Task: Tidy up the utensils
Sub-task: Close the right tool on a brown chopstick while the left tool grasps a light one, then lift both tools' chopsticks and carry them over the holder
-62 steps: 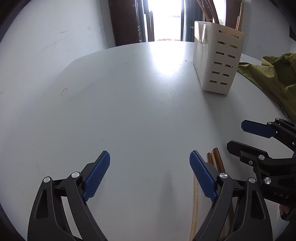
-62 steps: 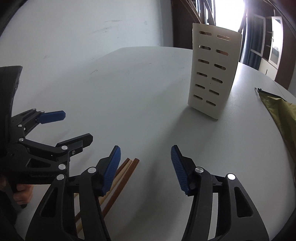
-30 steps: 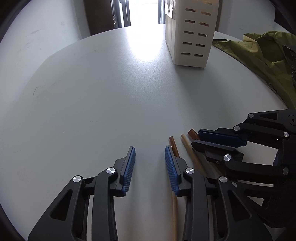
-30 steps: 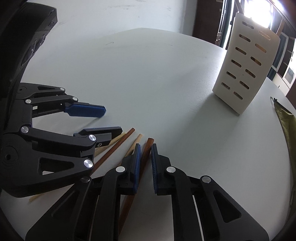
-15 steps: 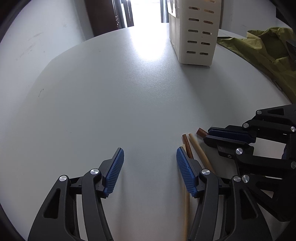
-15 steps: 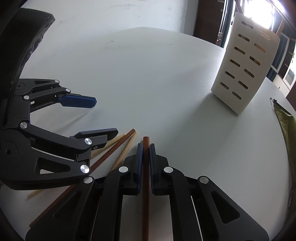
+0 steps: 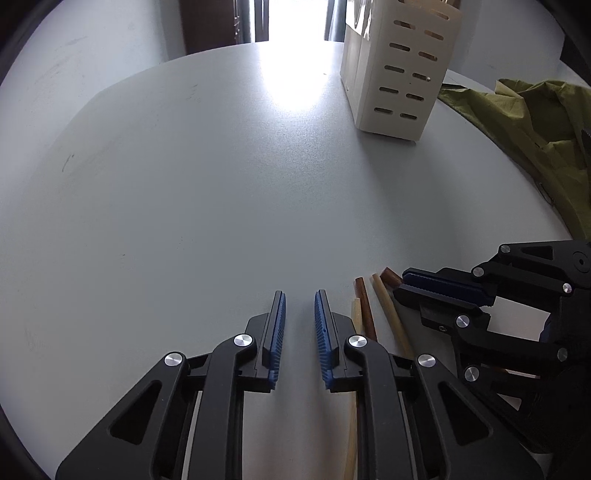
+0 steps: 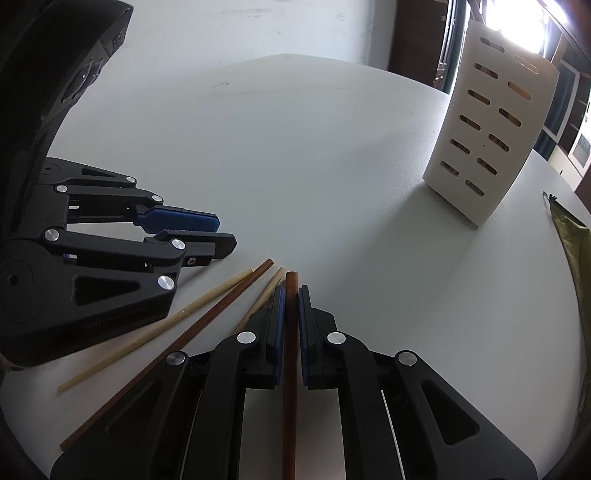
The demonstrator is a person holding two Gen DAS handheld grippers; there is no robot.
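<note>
Since earlier: left gripper (image 7: 299, 332) jaws just closed further, nothing between | right gripper (image 8: 291, 325) clamped on dark brown wooden chopstick (image 8: 290, 369), axis along fingers | slotted cream plastic utensil holder (image 8: 487, 136) ahead-right, well apart, right hand nearer.

White round table (image 7: 184, 184), matte top, a few faint dark scuff marks toward its left edge, bright window glare on the far edge. Olive-green crumpled cloth (image 7: 535, 129) lies on the right edge of the table, partly hanging past it; only a thin strip of it shows in the right wrist view. Behind the far edge: white wall (image 8: 240, 29), dark wooden door frame (image 7: 218, 22), bright doorway between.
</note>
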